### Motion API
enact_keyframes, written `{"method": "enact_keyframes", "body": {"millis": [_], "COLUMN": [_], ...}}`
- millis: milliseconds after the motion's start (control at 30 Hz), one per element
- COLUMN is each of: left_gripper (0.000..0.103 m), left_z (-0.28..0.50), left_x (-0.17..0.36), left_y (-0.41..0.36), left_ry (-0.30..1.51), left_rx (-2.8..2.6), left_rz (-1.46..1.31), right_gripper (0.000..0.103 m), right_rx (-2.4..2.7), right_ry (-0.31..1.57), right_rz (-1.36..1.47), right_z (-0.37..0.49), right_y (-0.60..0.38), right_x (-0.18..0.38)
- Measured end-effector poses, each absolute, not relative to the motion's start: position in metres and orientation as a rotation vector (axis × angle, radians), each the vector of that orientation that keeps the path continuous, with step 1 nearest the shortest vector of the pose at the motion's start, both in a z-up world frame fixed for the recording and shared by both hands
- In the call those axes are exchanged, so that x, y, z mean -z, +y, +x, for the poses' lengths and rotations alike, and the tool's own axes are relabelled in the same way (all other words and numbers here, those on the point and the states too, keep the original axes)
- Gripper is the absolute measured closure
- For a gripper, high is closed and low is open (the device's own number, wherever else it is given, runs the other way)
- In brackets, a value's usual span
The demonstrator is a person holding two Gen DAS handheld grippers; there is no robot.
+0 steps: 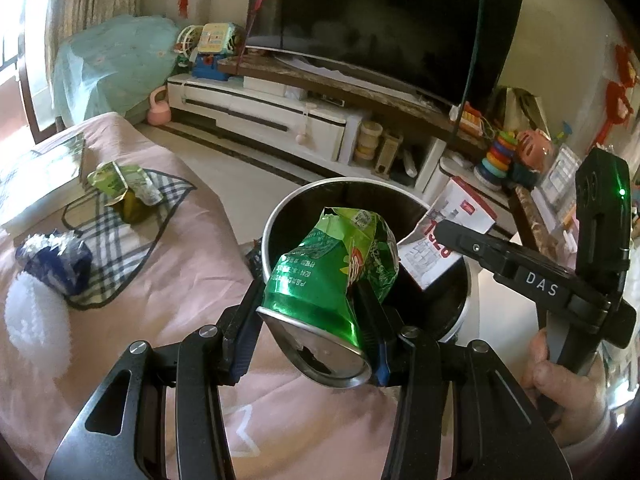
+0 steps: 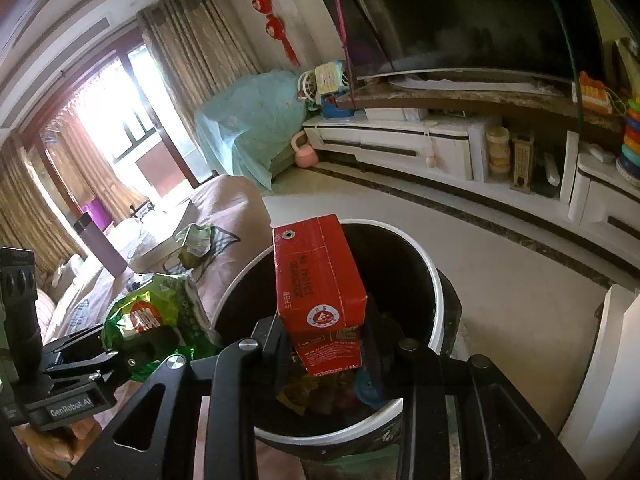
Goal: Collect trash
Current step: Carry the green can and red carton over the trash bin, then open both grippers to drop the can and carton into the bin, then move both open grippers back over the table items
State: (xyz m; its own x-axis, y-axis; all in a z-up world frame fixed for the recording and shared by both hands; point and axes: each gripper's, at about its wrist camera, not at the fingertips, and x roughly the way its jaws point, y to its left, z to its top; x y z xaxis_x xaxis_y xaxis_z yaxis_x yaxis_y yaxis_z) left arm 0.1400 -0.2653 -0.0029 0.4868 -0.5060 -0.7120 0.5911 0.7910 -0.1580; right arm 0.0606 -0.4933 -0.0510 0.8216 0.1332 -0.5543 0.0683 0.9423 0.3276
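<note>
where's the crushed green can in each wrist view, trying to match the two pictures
Left wrist view: the crushed green can sits at centre, low in the frame, clamped in the left gripper, in front of the trash bin.
Right wrist view: the same can is at lower left, beside the bin's rim.
Shared landmark: the red and white carton, held in the right gripper, which fills the centre of the right wrist view.

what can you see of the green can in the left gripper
The green can is crushed metal, its upper part torn and crumpled, with white and red print. Its silver end faces the camera, with an opening in it. It is tilted and clamped sideways between the left gripper fingers, held at the near rim of the trash bin.
</note>
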Motion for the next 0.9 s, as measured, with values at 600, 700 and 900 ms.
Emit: {"method": "enact_keyframes", "body": {"millis": [600,700,900], "left_gripper": [0.030,0.029,0.028], "left_z": [0.148,0.142,0.130], "left_x": [0.013,0.014,0.017], "left_y": [-0.249,-0.233,-0.190], "left_ry": [0.876,0.882,0.879], "left_rx": [0.633,0.613,0.551], "left_rz": [0.049,0.026,-0.013], "right_gripper": [0.024,0.019,0.005], "right_rx": [-0.033,-0.041,-0.082], "right_ry": [0.610,0.595,0.579], "right_rz": [0.375,0.387,0.386], "right_z": [0.065,0.060,0.052], "right_y": [-0.503,-0.498,-0.472], "right_x": [0.053,0.051,0.046]}}
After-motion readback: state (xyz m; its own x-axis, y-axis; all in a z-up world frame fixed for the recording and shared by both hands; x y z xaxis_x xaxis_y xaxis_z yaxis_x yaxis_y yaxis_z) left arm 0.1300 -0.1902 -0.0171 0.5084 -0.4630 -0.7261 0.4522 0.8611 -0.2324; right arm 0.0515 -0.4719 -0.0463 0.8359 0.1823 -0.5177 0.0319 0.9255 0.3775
